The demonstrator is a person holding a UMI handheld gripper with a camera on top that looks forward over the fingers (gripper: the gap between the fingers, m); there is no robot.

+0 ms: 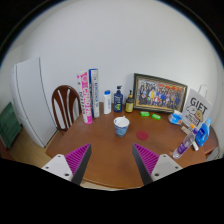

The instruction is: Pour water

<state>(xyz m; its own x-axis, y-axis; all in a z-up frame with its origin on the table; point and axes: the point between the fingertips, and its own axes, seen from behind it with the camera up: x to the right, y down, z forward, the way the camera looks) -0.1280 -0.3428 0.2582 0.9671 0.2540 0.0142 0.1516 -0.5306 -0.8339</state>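
Gripper view: round wooden bench (110, 150), jaws (112, 160) spread wide, holding nothing, magenta pads (76, 157) showing on the inner faces. Hovers above near side of bench, well short of everything on it.

Small white cup with blue rim (121, 125) just ahead, roughly centred between the fingers' line, standing upright alone mid-bench. Likely the receiving vessel. Behind it near the wall: white bottle (107, 101), dark bottle with blue label (118, 99), small yellowish bottle (129, 102), all upright, close together. Cannot tell which holds the water; white or dark bottle the probable source.

Also present: framed group photo (159, 94) leaning at back, upright books (88, 95) beside the bottles, gift box (197, 107) on the far right, small pink bits (144, 133) beyond the cup, wooden chair (66, 104) behind the bench, white cabinet (31, 100) by the wall.

Step in hand, judged: approach, pre-grasp. Nothing picked up, no pour begun. Next move calls for reaching past or around the cup without knocking it, straddling one bottle's body with jaws wide, closing firmly, lifting clear of neighbours, then tilting over cup. Tight bottle cluster means risk of bumping the adjacent ones.
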